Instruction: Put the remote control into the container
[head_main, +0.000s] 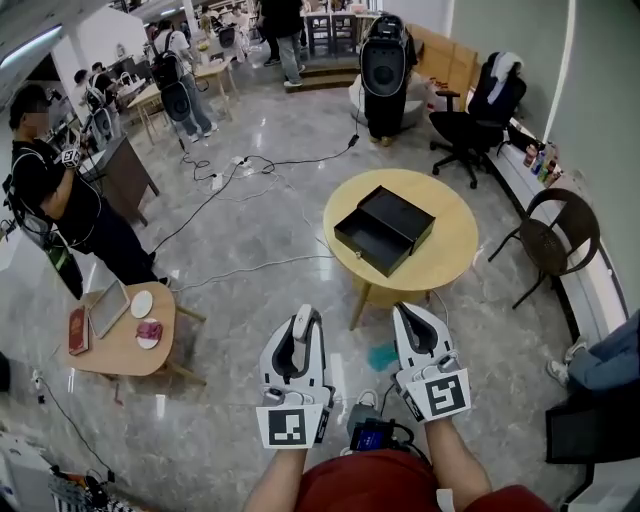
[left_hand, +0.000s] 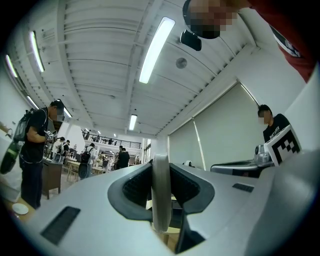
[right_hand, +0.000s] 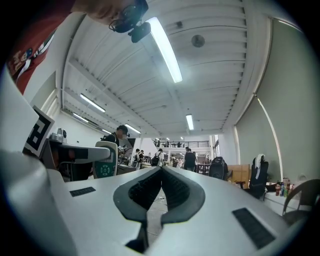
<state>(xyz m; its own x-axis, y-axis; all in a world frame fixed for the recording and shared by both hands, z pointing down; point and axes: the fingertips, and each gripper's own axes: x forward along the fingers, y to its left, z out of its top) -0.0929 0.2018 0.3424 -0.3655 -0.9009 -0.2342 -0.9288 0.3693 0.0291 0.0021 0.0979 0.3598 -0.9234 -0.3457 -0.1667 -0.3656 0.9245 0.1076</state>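
The left tool (head_main: 305, 318) pinches the remote (head_main: 300, 340) between its jaws. In the left gripper view the remote is a thin pale slab, edge-on, standing upright between the dark pads, which press on both of its flat sides. In the right gripper view its face shows a green keypad. The right tool (head_main: 412, 312) is beside the left one, and its jaws are pressed together at the tips with nothing between them. Both tools are held out over the grey floor (head_main: 250, 300), pointing toward the round yellow tabletop (head_main: 450, 250) and short of its near edge.

The container (head_main: 385, 228), a black box open at the top, lies on the tabletop left of the middle. Its near-left corner is close to the tabletop's left edge. The remote is well apart from the container and has not reached it.

A small teal thing (head_main: 382, 355) lies on the floor under the tabletop's near edge. To the left is a low wooden side table (head_main: 120, 350) with a red book (head_main: 77, 330), a plate (head_main: 141, 303) and a small bowl (head_main: 148, 333) on it. Beyond it stands a person in black (head_main: 60, 210). Cables (head_main: 230, 175) trail over the floor behind the tabletop. A black office chair (head_main: 475, 120) and a brown chair (head_main: 555, 235) stand at the right wall.
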